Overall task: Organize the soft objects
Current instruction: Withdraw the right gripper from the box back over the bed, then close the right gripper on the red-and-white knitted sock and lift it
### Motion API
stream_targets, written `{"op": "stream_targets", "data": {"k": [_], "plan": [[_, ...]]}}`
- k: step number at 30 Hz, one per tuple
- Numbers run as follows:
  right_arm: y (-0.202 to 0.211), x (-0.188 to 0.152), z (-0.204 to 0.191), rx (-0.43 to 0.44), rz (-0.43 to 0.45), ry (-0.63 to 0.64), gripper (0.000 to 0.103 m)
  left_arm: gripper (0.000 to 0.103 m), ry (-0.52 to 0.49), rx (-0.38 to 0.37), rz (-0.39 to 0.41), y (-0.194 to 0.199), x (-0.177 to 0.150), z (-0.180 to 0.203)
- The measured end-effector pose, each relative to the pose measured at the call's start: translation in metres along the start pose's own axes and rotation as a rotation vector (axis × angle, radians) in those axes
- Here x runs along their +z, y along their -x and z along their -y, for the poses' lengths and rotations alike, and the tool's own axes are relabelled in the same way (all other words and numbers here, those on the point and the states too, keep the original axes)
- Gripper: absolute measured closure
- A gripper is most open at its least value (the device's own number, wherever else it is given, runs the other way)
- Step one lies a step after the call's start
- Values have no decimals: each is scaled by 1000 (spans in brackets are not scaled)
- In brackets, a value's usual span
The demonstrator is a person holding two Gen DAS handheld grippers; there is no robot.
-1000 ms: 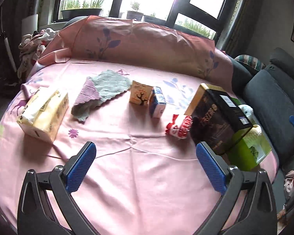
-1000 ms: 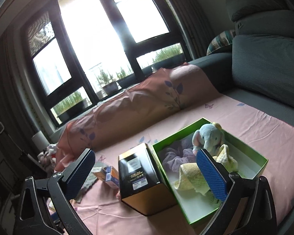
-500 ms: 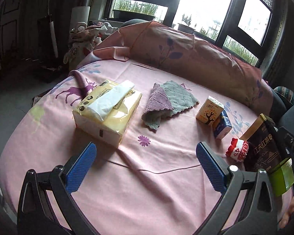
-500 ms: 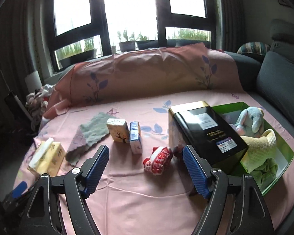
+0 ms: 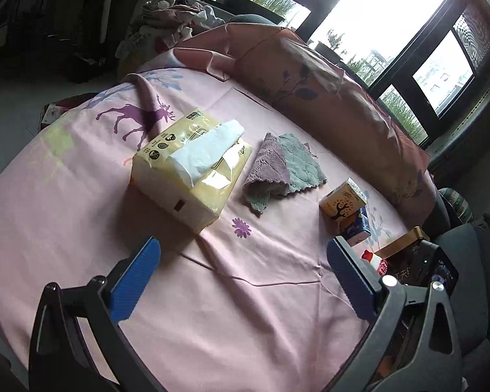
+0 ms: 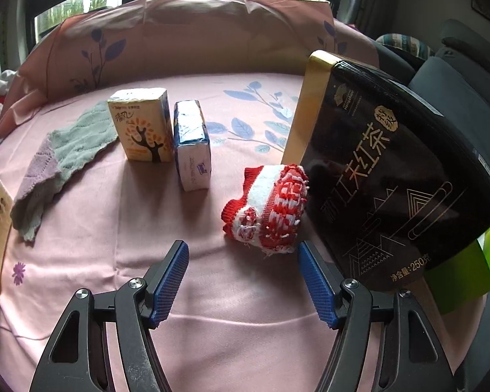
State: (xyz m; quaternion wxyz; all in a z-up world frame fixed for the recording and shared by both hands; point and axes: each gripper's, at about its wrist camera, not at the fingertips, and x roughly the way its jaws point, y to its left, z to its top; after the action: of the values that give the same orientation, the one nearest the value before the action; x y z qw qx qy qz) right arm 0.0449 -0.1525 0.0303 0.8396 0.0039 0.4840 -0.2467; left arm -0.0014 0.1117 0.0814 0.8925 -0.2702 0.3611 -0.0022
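One red-and-white knitted sock lies at twelve o'clock of our right gripper, whose narrowing fingers close on nothing. It looks soft and light, so we pinch its bunched middle. Our left gripper gapes empty.

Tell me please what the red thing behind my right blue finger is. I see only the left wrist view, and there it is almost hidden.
Observer: It is a small red-and-white knitted piece. It lies on the pink sheet, right beside the tall black-and-gold tea box.
Operator: Does the right gripper hold it?
Observer: No. The right gripper has just been closing its jaws, but they stand apart with nothing between them. The knitted piece lies just ahead of the fingertips.
Operator: Where could it go?
Observer: A green cardboard box shows behind the tea box, but its inside is hidden.
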Motion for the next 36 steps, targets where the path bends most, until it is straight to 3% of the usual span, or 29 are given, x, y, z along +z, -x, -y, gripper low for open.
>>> {"op": "stream_targets", "data": {"k": [7, 8, 9, 10, 15, 19, 26, 30, 34, 36], "plan": [[-14, 15, -2, -25, -34, -22, 39, 1, -28, 5, 16, 4, 0, 2], [-15, 15, -3, -26, -33, -19, 48, 1, -21, 1, 12, 4, 0, 1], [-14, 14, -4, -45, -31, -3, 65, 1, -12, -5, 6, 3, 1, -1], [-10, 13, -6, -65, -20, 15, 69, 1, -4, -11, -2, 2, 1, -3], [13, 8, -3, 158, -40, 16, 72, 1, 21, -20, -13, 1, 3, -8], [46, 2, -3, 225, 21, 51, 73, 1, 11, -16, -18, 1, 3, -7], [89, -22, 9, 625, -85, 107, 73, 1, 26, -9, -31, -2, 4, -10], [98, -38, 4, 703, -127, 175, 73, 1, 18, -21, -55, -5, 2, -8], [83, -46, -2, 702, -217, 211, 71, 1, -16, -25, -115, -12, -2, -3], [75, -46, 2, 689, -246, 186, 55, 1, -24, -33, -158, -17, -5, -2]]}}
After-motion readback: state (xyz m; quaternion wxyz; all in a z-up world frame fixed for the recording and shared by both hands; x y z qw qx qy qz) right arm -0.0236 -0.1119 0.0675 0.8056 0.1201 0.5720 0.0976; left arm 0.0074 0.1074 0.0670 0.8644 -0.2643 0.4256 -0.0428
